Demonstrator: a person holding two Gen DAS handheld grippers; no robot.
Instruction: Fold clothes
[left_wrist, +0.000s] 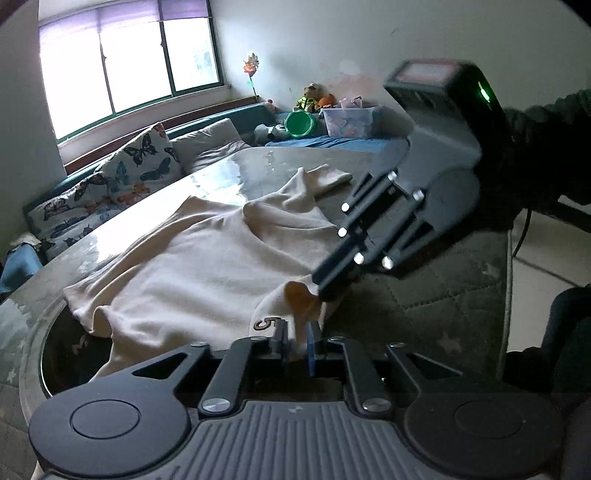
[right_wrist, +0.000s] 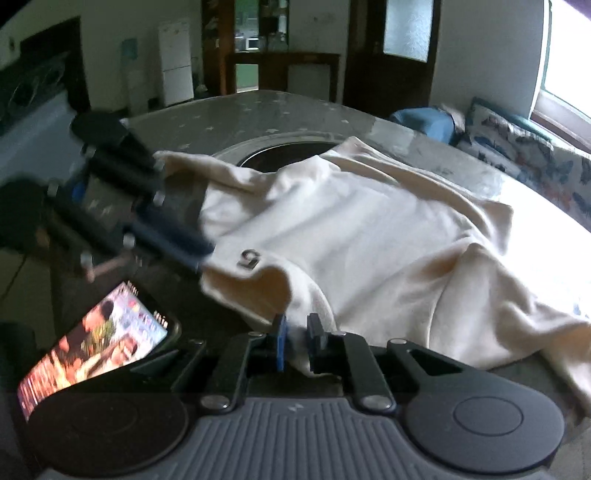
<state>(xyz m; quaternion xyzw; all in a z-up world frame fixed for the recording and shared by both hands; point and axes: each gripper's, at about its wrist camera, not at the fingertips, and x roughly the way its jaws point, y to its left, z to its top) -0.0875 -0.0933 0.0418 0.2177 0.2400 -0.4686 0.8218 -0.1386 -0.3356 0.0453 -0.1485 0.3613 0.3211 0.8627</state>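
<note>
A soft, cream knit garment (left_wrist: 192, 258) lies rumpled across a glossy, star-patterned round table (left_wrist: 258, 166), a stitched "5" patch (right_wrist: 248, 259) near its closer hem. The left gripper (left_wrist: 297, 343), matte black with ribbed grey housing, pinches a fold of that hem between narrow jaws. The right gripper (right_wrist: 297, 341) likewise nips the fabric edge. A lit phone (right_wrist: 96, 343) rests beside it; butterfly-print cushions (left_wrist: 136, 162) line the window bench.

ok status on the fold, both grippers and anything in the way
Left gripper shut on cream sweatshirt edge. Right gripper shut on same edge, alongside. Lit phone near that edge.
</note>
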